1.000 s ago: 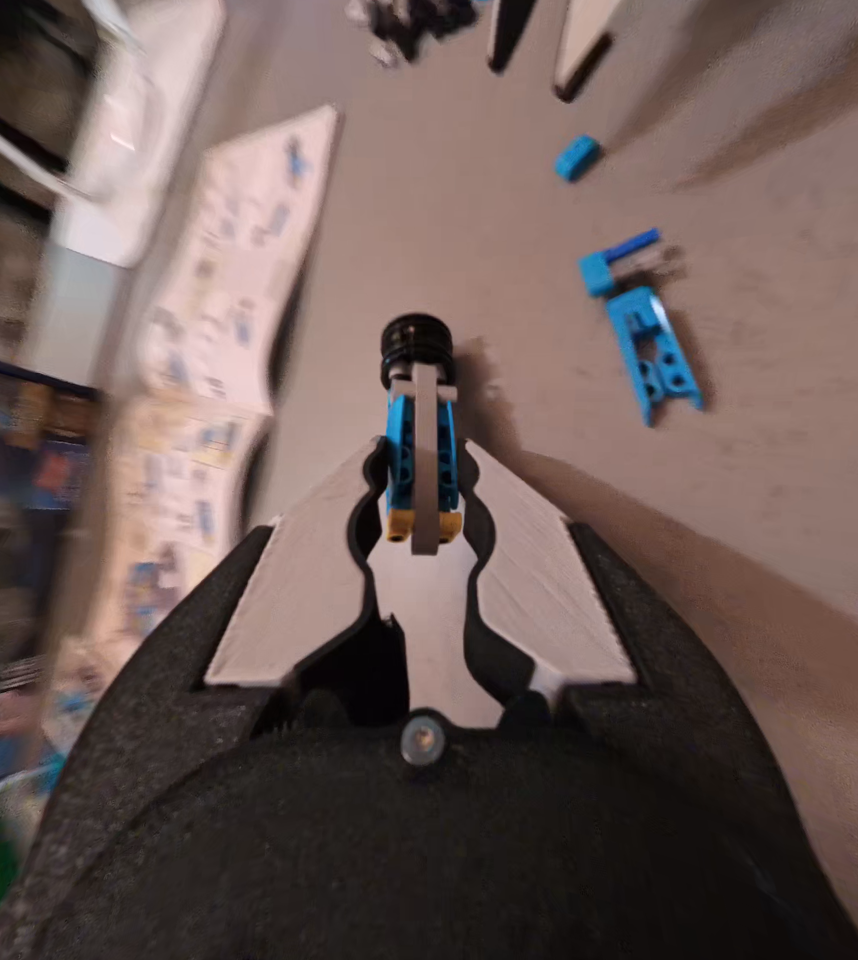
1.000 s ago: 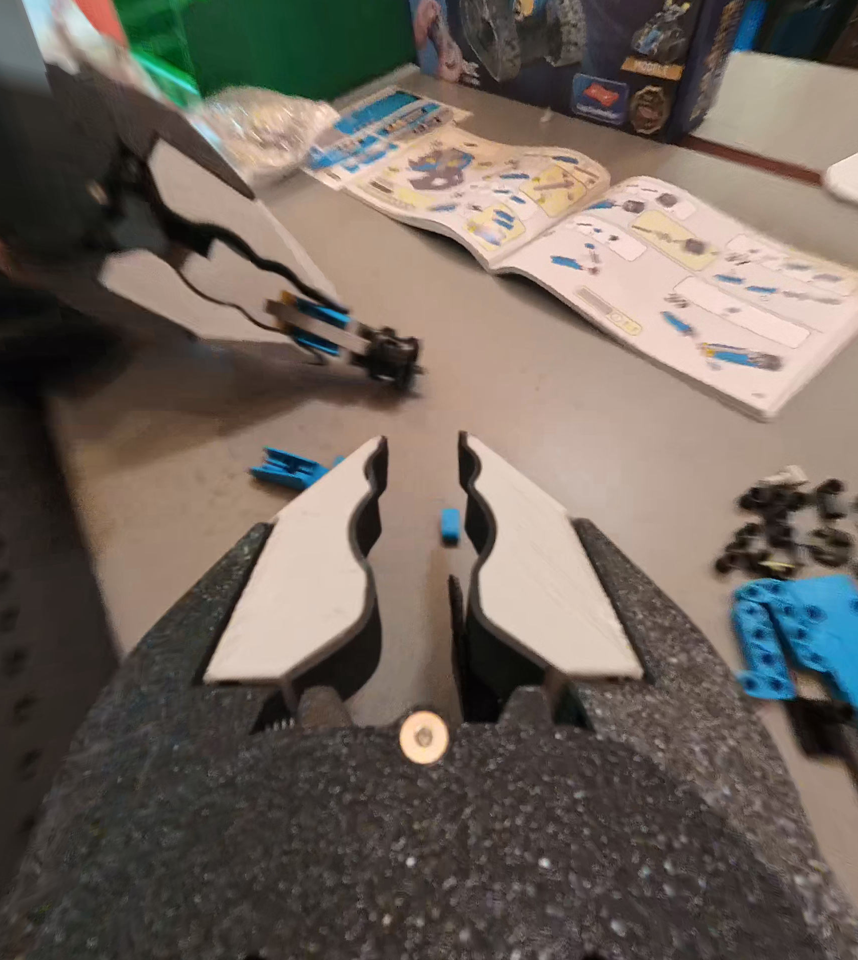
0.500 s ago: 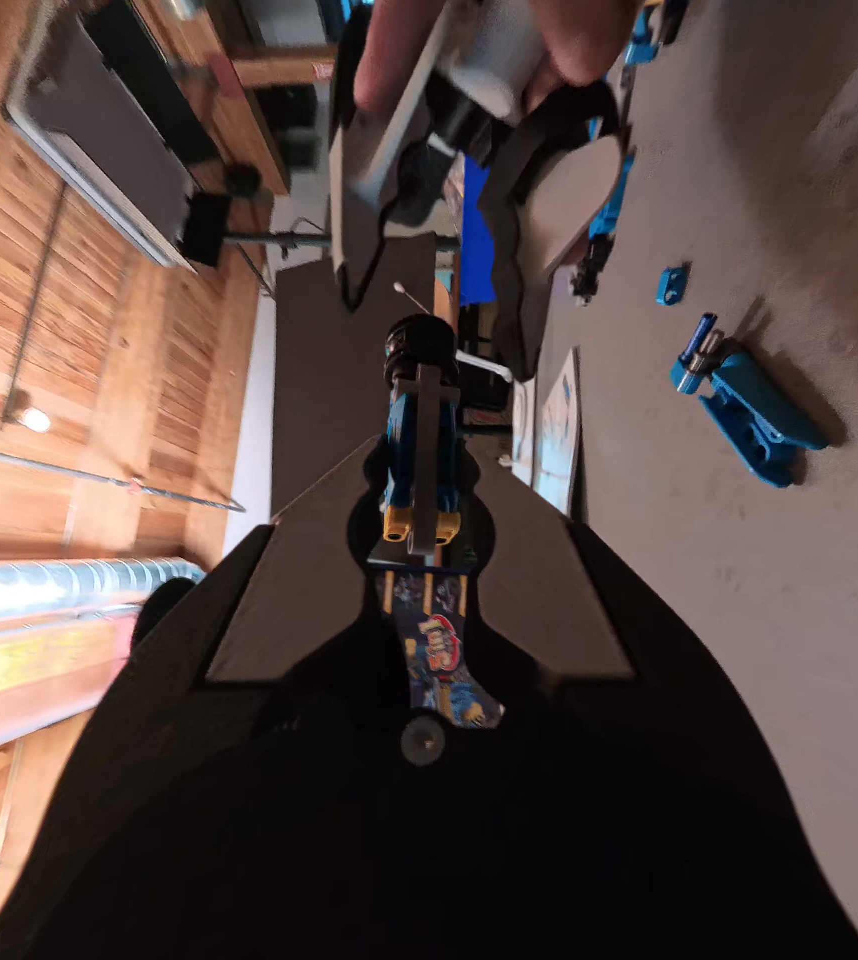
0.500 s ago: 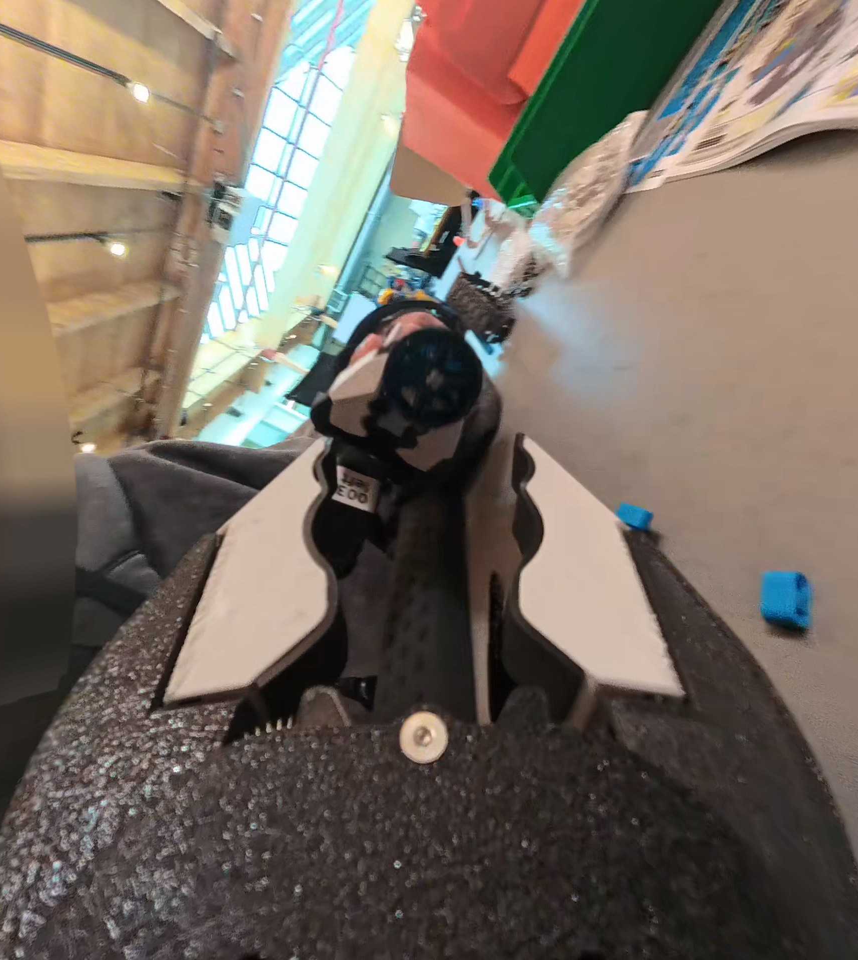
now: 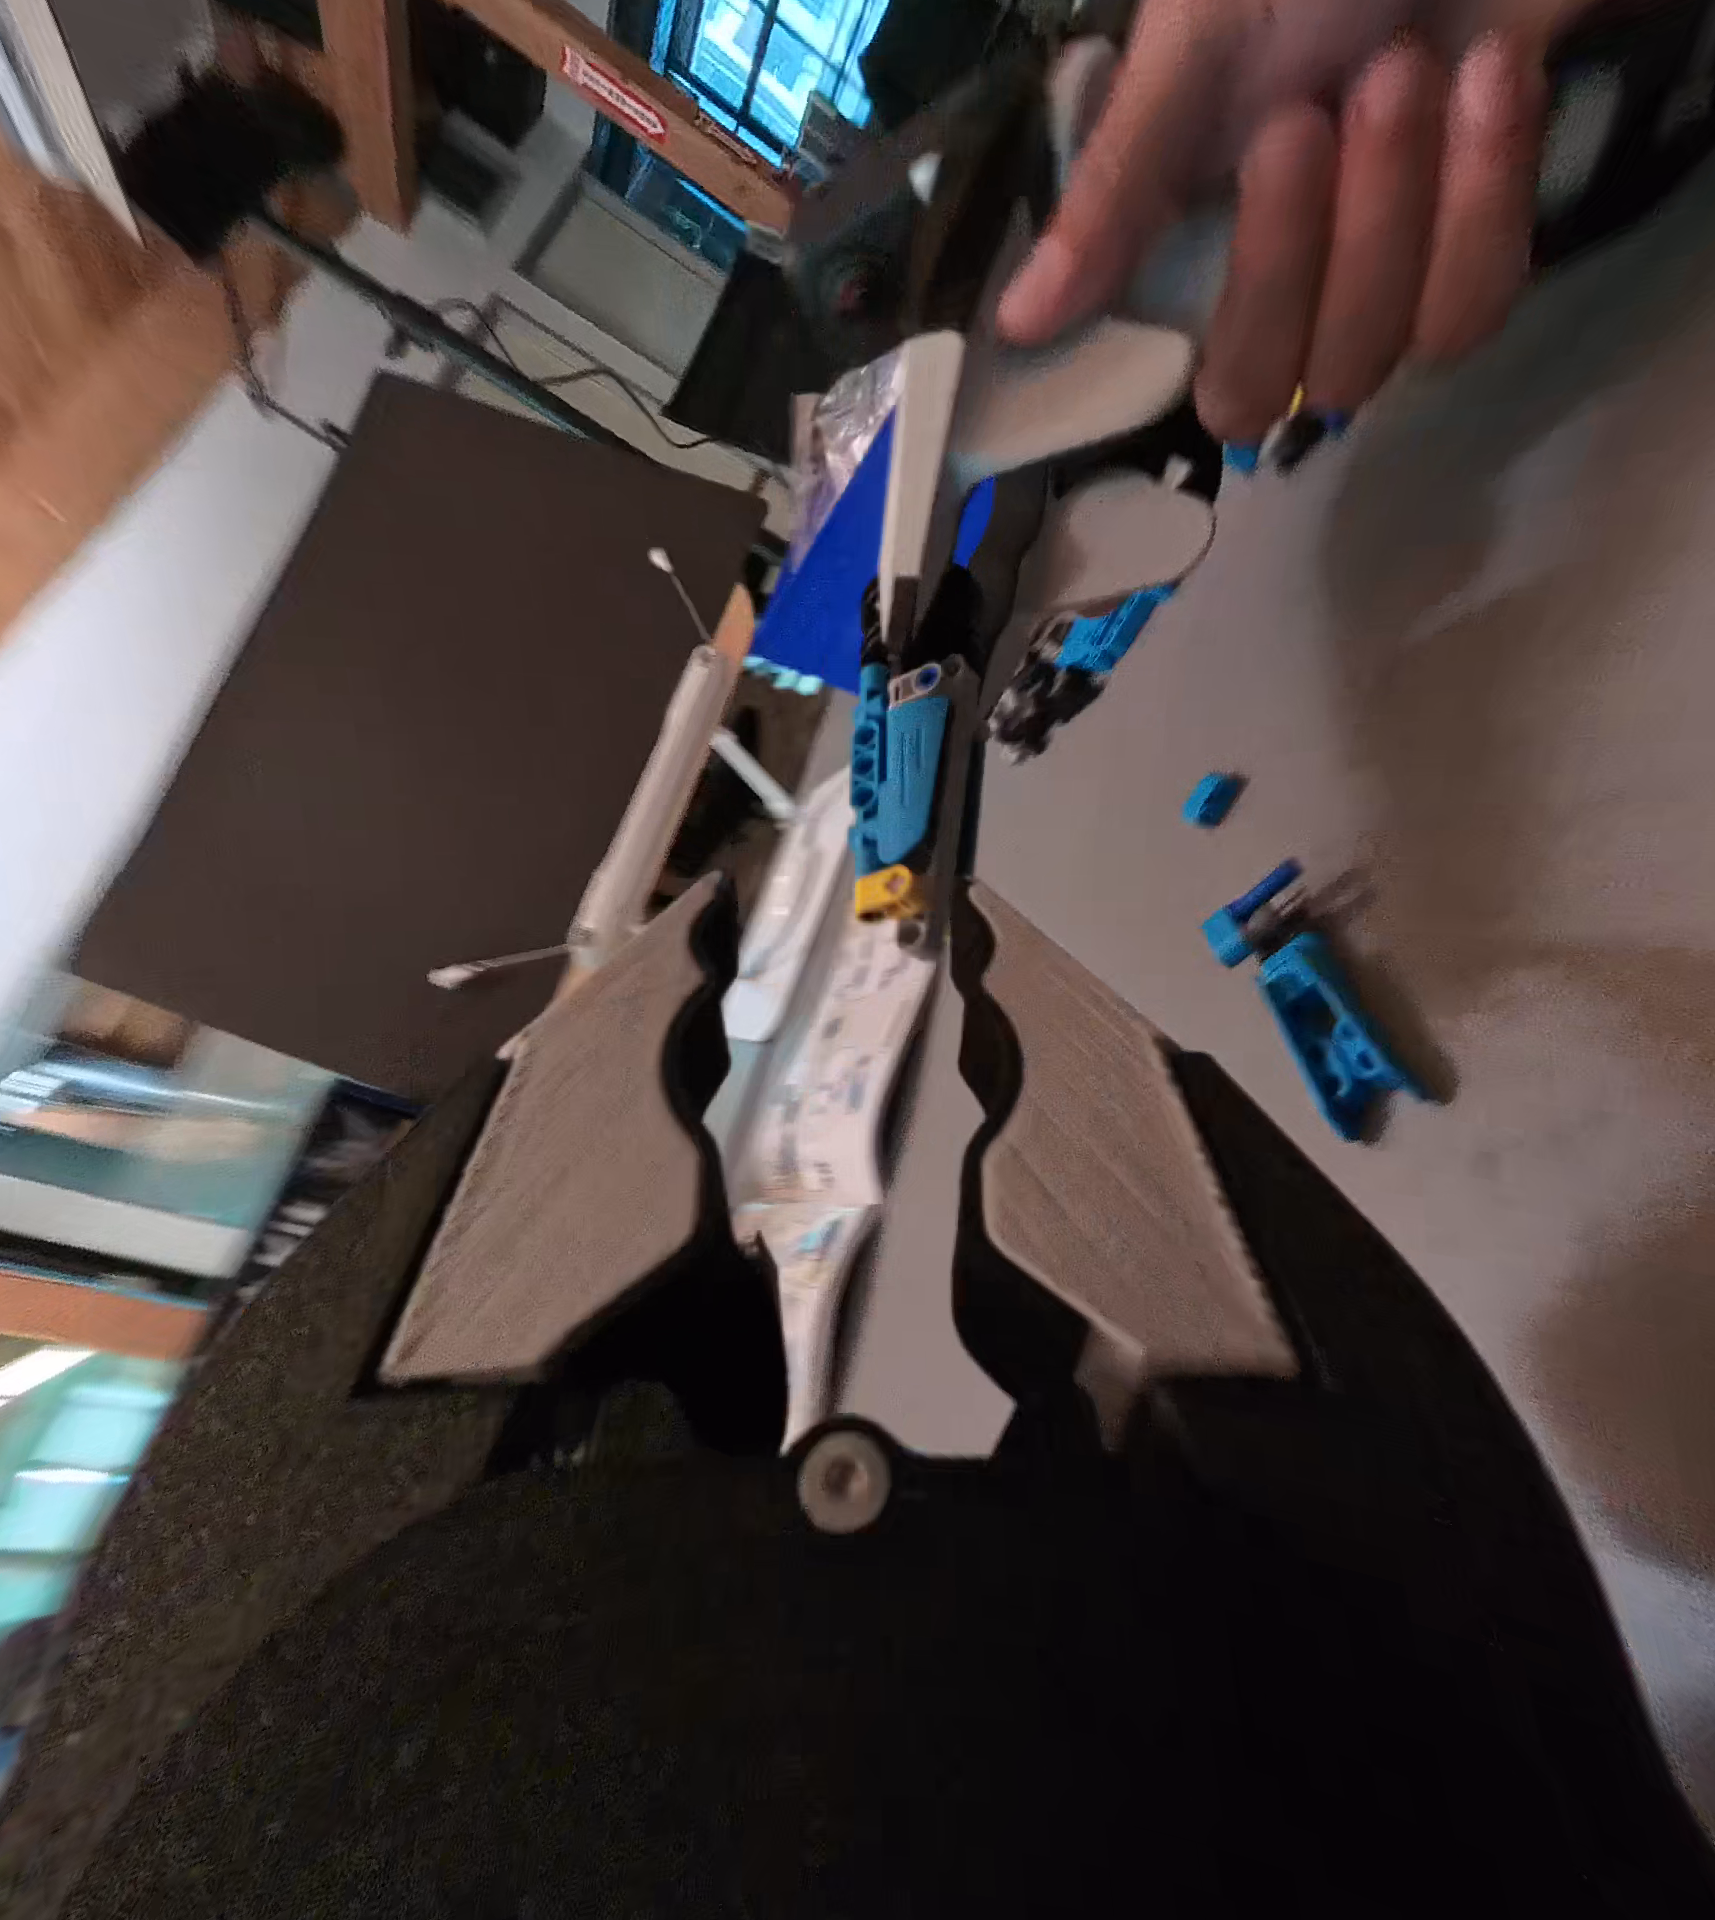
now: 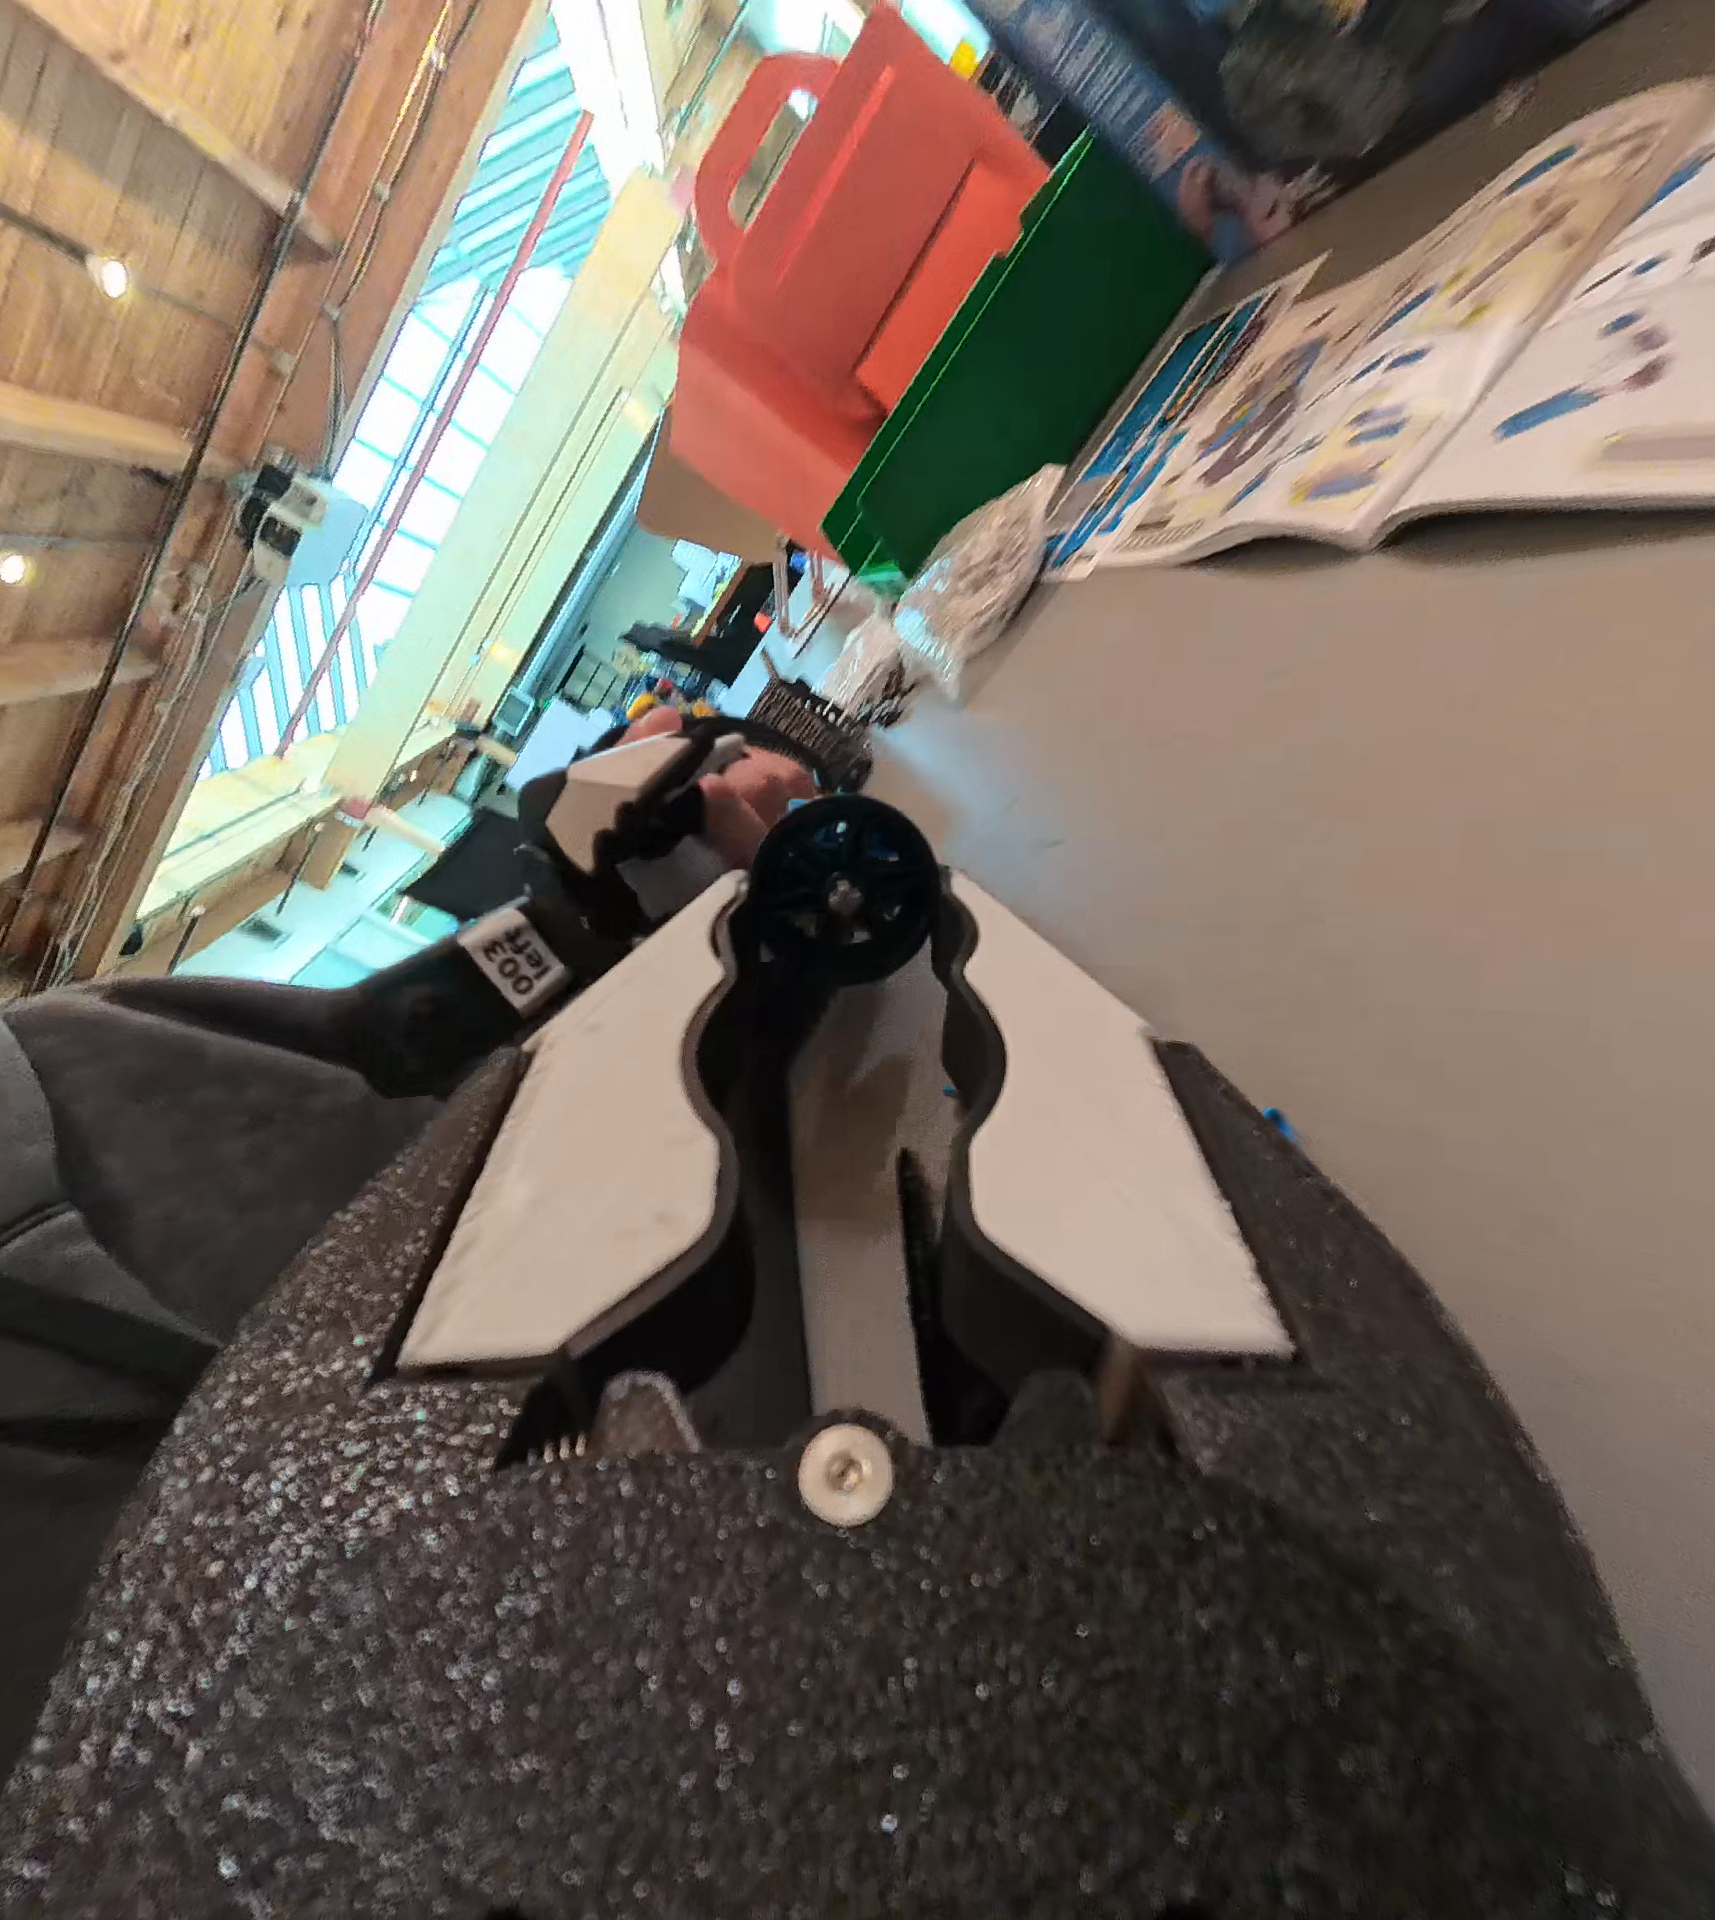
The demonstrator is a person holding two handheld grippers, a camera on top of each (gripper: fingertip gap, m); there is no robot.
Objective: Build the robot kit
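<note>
A small brick assembly (image 5: 900, 779) of blue, grey and yellow parts with a black wheel hangs in the air just beyond my left gripper (image 5: 842, 914). The left jaws stand apart and neither pad presses on it. Its far end sits between the fingers of my right gripper (image 5: 936, 603), under a person's hand (image 5: 1300, 208). In the right wrist view the black wheel (image 6: 811, 862) sits between the fingertips of my right gripper (image 6: 837, 904), with both pads against its rim. The left gripper (image 6: 614, 821) shows just behind the wheel.
On the grey table (image 5: 1455, 727) lie a blue bracket piece (image 5: 1336, 1049), a small blue brick (image 5: 1211, 800) and a pile of black and blue parts (image 5: 1071, 665). An open instruction booklet (image 6: 1455, 364), a plastic bag (image 6: 967, 603) and a green box (image 6: 988, 395) lie farther off. Spacing between my two grippers at the tips: around 6 centimeters. My left tips are roughly 8 centimeters from the blue bracket piece (image 5: 1336, 1049).
My left gripper was shut on the assembly; it has opened and drawn back a little. My right gripper, open around the wheel half a second ago, has shut on it.
</note>
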